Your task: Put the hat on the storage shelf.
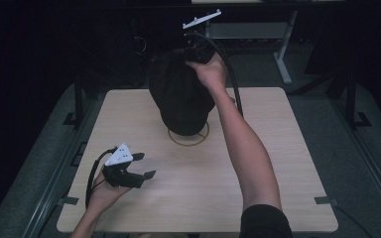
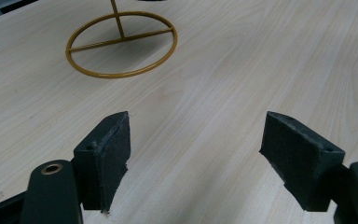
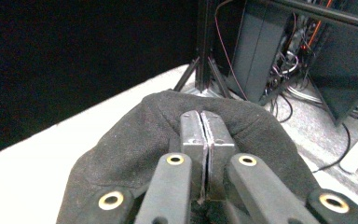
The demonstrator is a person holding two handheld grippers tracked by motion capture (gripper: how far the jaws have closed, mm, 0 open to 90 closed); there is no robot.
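Observation:
A black cap (image 1: 178, 94) sits over a gold wire stand whose ring base (image 1: 188, 139) rests on the middle of the wooden table (image 1: 287, 148). My right gripper (image 1: 187, 55) is at the cap's far top, reached over from the right. In the right gripper view its jaws (image 3: 201, 116) are pressed together on a fold of the cap's black cloth (image 3: 130, 140). My left gripper (image 1: 148, 165) hovers low over the table's near left, open, with nothing between its pads (image 2: 107, 154). Ahead of it lies the gold ring (image 2: 121, 44) with its thin upright rod.
Dark floor surrounds the table. Behind it stand a white desk leg (image 1: 283, 54) and, in the right gripper view, a black stand (image 3: 205, 56) and cabinets with loose cables (image 3: 284, 70). Tape marks sit at the table's near corners (image 1: 325, 200).

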